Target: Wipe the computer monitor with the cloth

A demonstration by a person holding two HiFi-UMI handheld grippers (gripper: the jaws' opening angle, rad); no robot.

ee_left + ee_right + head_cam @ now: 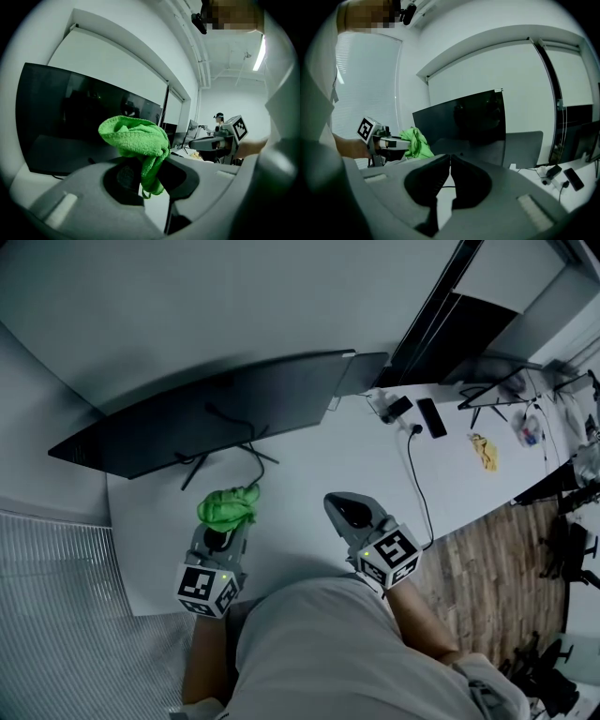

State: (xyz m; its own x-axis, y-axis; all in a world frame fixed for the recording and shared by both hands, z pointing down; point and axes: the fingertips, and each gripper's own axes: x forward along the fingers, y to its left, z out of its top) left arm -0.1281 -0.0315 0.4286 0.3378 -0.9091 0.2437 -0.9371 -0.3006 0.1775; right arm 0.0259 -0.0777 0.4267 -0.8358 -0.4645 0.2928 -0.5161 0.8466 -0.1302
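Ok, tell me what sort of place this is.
Probably an office or lab workroom. A long white desk carries a wide computer monitor, a second monitor stands right beside it, and a phone lies near a plugged-in cable.

Left gripper clutches a crumpled green cloth — near a wide black monitor — right gripper alongside.

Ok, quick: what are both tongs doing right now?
Left tongs: shut on the crumpled green microfibre cloth.
Right tongs: shut, holding nothing.
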